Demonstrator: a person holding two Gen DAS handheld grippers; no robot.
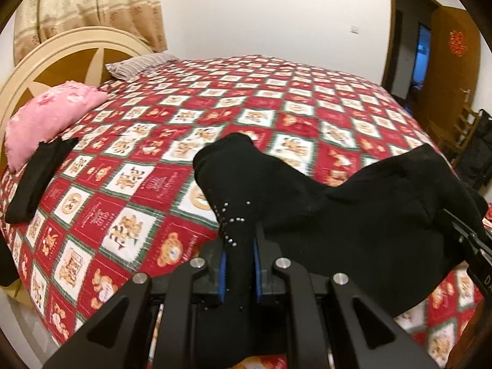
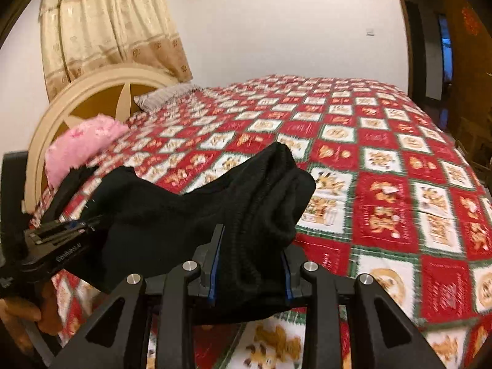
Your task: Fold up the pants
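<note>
Left gripper (image 1: 239,272) clamped on pants (image 1: 353,215), thin bunch near studded patch between blue pads. Right gripper (image 2: 250,272) clenched on thicker ribbed bunch of same pants. Pants held up between both tools, sagging just above bedspread (image 1: 184,107).

Judgement: fabric soft, limp, light; thick knit, unlikely to slip. Best hold at matching edge corners, kept taut.

Farther: second black garment (image 1: 37,181) on bedspread against pink pillow (image 1: 46,117); striped pillow (image 1: 138,64) near headboard (image 1: 61,52).

No containers visible.
</note>
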